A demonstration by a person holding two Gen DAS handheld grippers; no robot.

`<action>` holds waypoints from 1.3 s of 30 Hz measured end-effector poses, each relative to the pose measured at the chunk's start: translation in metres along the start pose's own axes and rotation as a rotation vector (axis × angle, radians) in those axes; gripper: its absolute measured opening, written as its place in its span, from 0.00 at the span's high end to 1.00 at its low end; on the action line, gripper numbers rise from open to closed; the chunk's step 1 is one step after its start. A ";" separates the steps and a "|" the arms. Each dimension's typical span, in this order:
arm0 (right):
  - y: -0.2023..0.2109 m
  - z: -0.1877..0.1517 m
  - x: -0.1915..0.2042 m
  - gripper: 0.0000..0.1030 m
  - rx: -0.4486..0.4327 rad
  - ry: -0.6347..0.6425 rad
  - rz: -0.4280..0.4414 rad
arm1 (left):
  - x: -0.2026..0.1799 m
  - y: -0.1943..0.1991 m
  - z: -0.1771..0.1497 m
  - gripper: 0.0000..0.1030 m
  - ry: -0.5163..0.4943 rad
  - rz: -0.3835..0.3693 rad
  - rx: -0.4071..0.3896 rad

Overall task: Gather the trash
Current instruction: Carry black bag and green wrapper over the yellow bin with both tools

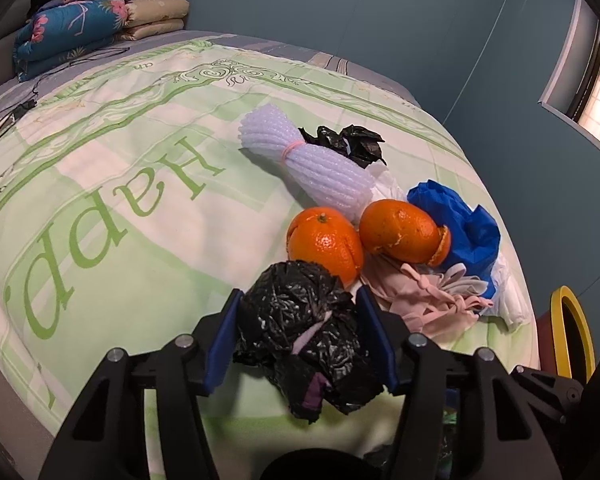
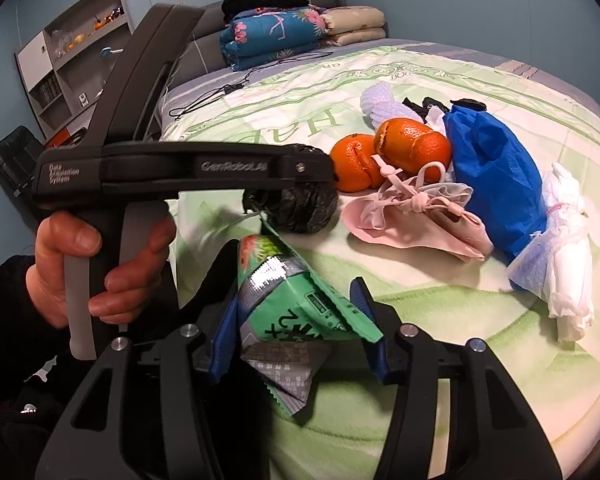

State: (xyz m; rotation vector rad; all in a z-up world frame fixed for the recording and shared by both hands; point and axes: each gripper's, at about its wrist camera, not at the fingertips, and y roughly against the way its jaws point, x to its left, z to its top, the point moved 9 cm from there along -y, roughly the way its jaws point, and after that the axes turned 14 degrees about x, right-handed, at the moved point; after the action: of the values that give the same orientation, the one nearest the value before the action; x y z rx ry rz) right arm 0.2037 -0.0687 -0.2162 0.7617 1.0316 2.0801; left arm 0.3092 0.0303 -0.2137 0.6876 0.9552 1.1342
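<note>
My left gripper (image 1: 300, 300) is shut on a crumpled black plastic bag (image 1: 300, 328), with the blue pads pressing on both its sides just above the green bedspread (image 1: 120, 200). In the right wrist view the same black bag (image 2: 300, 212) hangs from the left gripper (image 2: 308, 188), which a hand (image 2: 72, 256) holds by the handle. My right gripper (image 2: 296, 296) is shut on a green snack wrapper (image 2: 296, 300), low over the near edge of the bed. Beyond them lie two split orange peels (image 1: 324, 240), a foam netting bundle (image 1: 304, 160), blue plastic (image 1: 464, 228), pink face masks (image 2: 412, 216) and white tissue (image 2: 568, 272).
A yellow-rimmed bin (image 1: 572, 328) stands on the floor to the right of the bed. Folded quilts (image 1: 72, 28) are stacked at the headboard, with a black cable (image 2: 236, 88) lying near them. A wall shelf (image 2: 72, 52) is beyond the bed. A small black scrap (image 1: 348, 142) lies behind the netting.
</note>
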 end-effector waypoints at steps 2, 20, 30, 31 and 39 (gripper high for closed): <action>0.002 0.001 -0.001 0.56 -0.006 0.000 -0.009 | 0.001 0.004 -0.002 0.50 -0.004 0.004 -0.004; 0.058 0.004 -0.007 0.56 -0.103 -0.007 -0.035 | 0.016 0.060 0.000 0.50 0.036 0.029 -0.080; 0.114 0.005 -0.016 0.56 -0.199 -0.038 -0.043 | -0.007 0.093 0.007 0.50 0.011 0.015 -0.136; 0.118 0.004 -0.019 0.56 -0.207 -0.042 -0.044 | -0.011 0.095 0.007 0.50 0.010 0.010 -0.140; 0.164 -0.004 -0.043 0.56 -0.285 -0.102 -0.082 | -0.052 0.113 0.012 0.50 -0.041 -0.022 -0.166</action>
State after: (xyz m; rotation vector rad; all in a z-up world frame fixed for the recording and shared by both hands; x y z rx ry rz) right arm 0.1746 -0.1780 -0.0902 0.6613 0.6803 2.0374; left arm 0.2644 0.0152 -0.0982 0.5625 0.8216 1.1613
